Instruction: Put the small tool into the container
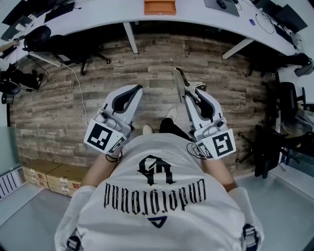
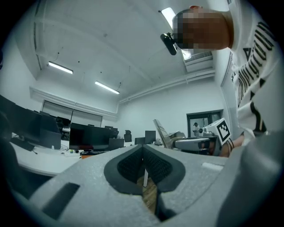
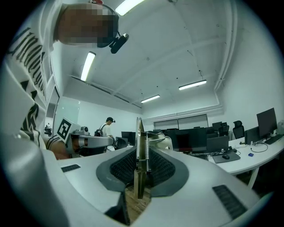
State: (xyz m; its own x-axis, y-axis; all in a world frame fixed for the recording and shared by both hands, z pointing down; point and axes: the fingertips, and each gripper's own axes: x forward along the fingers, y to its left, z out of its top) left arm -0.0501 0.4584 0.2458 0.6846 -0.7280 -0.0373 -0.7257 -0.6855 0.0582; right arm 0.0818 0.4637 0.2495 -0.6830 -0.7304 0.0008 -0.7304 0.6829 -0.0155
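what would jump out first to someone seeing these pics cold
The metal tool stands out most: it is clamped in the right hand-held gripper and sticks out past its jaws, above the wood floor. Beside it, the left hand-held gripper is shut on nothing. An orange box sits on the white desk at the top of the head view.

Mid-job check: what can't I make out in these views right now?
1. Orange box, head view: cut off by the top edge; its inside is unseen.
2. Metal tool in the right gripper, right gripper view: seen edge-on between the pads, so its type is unclear.
3. Desk, left gripper view: partly hidden behind the left gripper's own body; items on it too small to name.
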